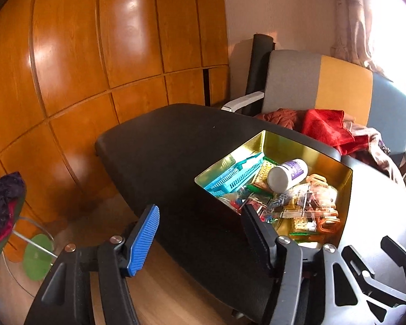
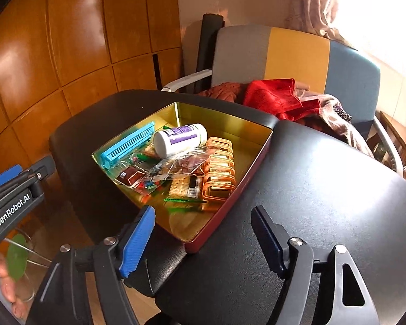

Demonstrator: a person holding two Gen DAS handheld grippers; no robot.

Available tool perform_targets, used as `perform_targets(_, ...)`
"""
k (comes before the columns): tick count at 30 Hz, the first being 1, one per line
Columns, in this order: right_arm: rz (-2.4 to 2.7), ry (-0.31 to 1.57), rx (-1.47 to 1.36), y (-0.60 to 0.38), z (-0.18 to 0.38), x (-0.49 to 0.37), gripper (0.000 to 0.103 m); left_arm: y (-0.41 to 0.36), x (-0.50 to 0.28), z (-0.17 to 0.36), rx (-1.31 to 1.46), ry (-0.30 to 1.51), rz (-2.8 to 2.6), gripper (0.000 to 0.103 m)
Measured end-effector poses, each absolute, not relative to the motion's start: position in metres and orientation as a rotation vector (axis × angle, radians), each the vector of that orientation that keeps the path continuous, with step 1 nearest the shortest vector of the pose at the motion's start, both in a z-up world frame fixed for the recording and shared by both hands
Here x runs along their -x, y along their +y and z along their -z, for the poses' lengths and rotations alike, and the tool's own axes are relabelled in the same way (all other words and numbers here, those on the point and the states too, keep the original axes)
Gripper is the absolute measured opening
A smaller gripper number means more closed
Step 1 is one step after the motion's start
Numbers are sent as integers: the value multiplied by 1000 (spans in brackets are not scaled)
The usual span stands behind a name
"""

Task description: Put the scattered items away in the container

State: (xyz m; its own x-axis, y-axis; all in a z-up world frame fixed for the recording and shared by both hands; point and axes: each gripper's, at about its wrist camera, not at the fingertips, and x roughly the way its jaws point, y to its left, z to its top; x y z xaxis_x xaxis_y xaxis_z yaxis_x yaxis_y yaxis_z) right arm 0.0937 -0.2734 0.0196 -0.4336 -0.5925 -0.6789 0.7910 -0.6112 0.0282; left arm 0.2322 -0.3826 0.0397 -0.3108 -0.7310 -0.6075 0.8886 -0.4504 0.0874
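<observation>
Right wrist view shows the container [image 2: 231, 205] with its red outer wall on the black bench [image 2: 324, 189]; left wrist view hides that wall. Inside: one white bottle [image 2: 180, 140], one blue basket [image 2: 127, 146], one cracker pack [image 2: 182, 187], orange clips [image 2: 219, 170], maybe six. Left tool [image 1: 200, 230] and right tool [image 2: 203, 233] both gape wide, gripping nothing.

hidden: tin [image 1: 335, 168] near wall | blurred: bottle [image 2: 180, 140] label

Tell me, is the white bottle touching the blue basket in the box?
Apart. The right wrist view shows a gap with snack packets between the white bottle and the blue basket inside the gold box.
</observation>
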Motion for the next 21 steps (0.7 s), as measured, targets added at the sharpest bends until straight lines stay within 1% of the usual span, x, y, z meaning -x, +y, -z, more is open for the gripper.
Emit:
perform_targets(7,2093,376,-839,-272,-19,-94,76,-373,-223,-39,-739,268,1934,64)
perform_targets(11,2091,379,-846,-271,-18,-94,77,-372,-221,-39,-733,259,1938,55)
perform_targets(14,2092,387,-845,-272,-18,-94,77,-373,-222,-39,-736,275,1945,52)
perform_targets(21,2096,402,-838,-277,-17,-99,77,-378,-221,-31,-776,372,1969,52)
